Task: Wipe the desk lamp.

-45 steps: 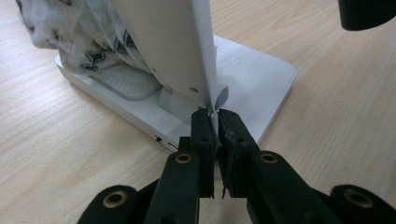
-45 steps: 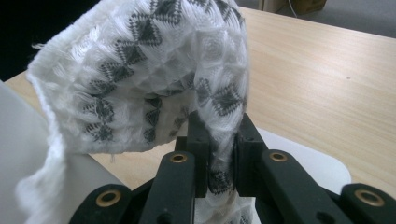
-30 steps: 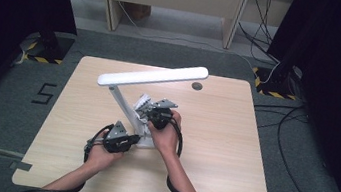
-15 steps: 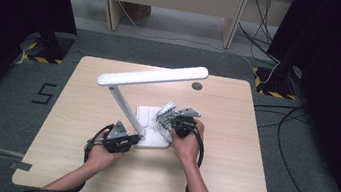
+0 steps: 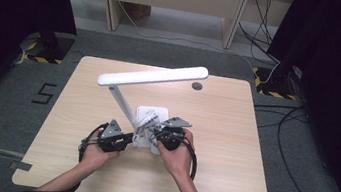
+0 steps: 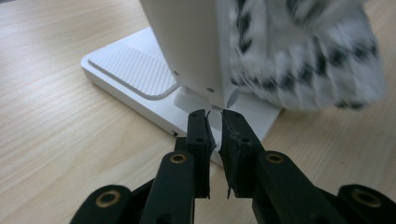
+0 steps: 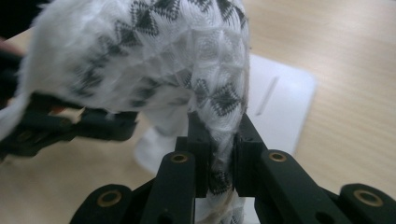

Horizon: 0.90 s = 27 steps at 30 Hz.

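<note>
Two tools: right tool [image 7: 219,140] clamped on patterned white cloth [image 7: 154,60]; left tool [image 6: 215,128] nearly together, empty, at desk lamp's [image 5: 153,76] base [image 6: 130,79].

The table [image 5: 233,135] is lit evenly from above in the high view, and only soft, short shadows are cast under the hands, while the room at both sides is left almost black. That picture is a little soft and grainy. In the left gripper view the patterned cloth [image 6: 303,56] is smeared by motion blur. In the right gripper view the far wood is rendered out of focus
</note>
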Each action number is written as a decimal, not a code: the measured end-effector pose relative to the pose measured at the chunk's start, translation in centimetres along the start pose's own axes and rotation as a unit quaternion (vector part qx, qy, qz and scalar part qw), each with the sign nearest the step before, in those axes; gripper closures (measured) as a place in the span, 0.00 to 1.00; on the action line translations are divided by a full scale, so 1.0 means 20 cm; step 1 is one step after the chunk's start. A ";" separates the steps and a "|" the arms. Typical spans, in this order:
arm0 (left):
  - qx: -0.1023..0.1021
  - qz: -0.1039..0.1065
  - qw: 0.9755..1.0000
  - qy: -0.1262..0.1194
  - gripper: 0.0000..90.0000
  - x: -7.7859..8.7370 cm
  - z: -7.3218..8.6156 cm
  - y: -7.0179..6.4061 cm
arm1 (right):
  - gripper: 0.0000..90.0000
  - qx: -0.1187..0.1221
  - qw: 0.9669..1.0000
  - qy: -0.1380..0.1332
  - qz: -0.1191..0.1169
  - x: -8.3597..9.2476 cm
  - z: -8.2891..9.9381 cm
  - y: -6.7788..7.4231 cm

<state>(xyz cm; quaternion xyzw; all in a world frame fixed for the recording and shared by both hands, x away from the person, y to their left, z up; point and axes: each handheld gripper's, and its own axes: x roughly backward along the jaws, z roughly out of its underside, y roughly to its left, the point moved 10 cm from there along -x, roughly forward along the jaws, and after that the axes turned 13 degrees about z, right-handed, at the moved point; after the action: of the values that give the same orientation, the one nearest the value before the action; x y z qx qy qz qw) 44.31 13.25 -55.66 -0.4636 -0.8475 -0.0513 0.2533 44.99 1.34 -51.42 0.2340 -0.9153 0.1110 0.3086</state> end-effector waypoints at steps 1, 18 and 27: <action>0.002 -0.002 1.000 -0.001 0.90 0.00 0.00 0.01 | 0.90 0.001 1.000 0.007 -0.005 0.00 0.01 0.02; -0.009 0.009 1.000 -0.005 0.73 -0.02 -0.03 -0.04 | 0.90 -0.022 0.998 0.049 0.028 -0.06 0.14 -0.09; 0.003 -0.010 1.000 -0.022 0.56 -0.03 -0.08 -0.05 | 0.90 -0.056 0.993 0.029 0.097 -0.01 0.10 -0.32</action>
<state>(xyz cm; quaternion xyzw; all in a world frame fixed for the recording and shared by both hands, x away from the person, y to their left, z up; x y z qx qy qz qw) 44.44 11.73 -54.48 -0.4553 -0.8576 -0.0411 0.2358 47.24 -4.78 -52.63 0.1236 -0.9289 0.0960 0.3357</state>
